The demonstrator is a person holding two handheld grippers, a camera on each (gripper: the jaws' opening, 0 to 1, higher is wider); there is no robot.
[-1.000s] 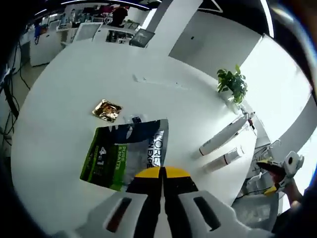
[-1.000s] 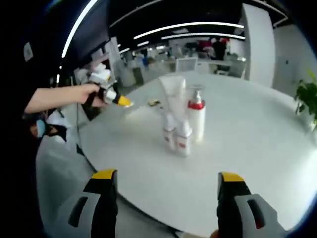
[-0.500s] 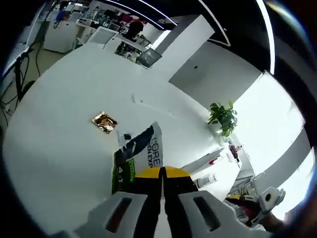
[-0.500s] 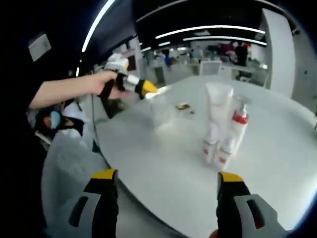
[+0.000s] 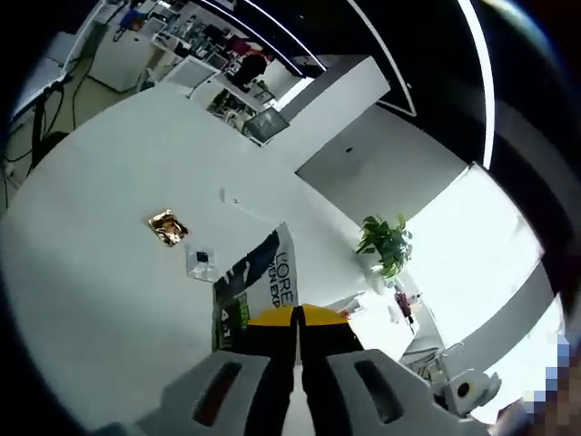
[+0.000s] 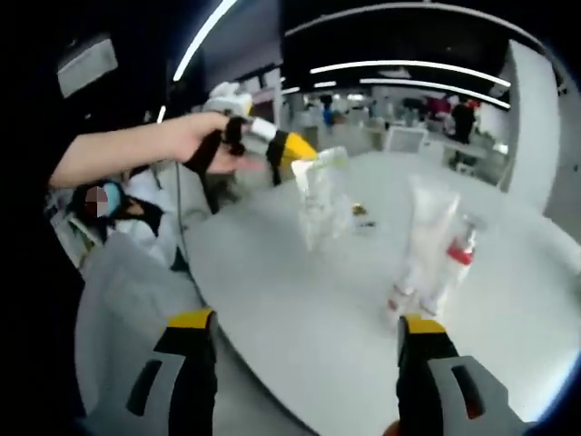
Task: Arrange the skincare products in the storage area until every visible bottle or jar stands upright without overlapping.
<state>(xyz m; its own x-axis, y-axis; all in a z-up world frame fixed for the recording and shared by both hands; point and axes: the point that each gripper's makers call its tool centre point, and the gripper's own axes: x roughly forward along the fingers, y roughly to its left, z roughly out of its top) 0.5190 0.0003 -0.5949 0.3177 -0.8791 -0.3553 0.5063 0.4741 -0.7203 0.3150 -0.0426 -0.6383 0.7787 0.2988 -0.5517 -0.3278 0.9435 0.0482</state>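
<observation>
The left gripper (image 5: 297, 320) pinches a pouch (image 5: 255, 283) above the table (image 5: 82, 263); the right gripper (image 6: 307, 329) hangs spread.

Left gripper (image 5: 296, 320) has its yellow-tipped jaws pressed together on a dark-and-green L'Oreal pouch (image 5: 254, 286), which hangs lifted over the white round table (image 5: 91, 263). On the table, far left of the pouch: a small gold packet (image 5: 168, 227), and nearer, a small clear cube (image 5: 201, 263). Far right by the table edge, a green potted plant (image 5: 385, 243); near it a pump bottle with red collar (image 5: 405, 306), blurred.
</observation>
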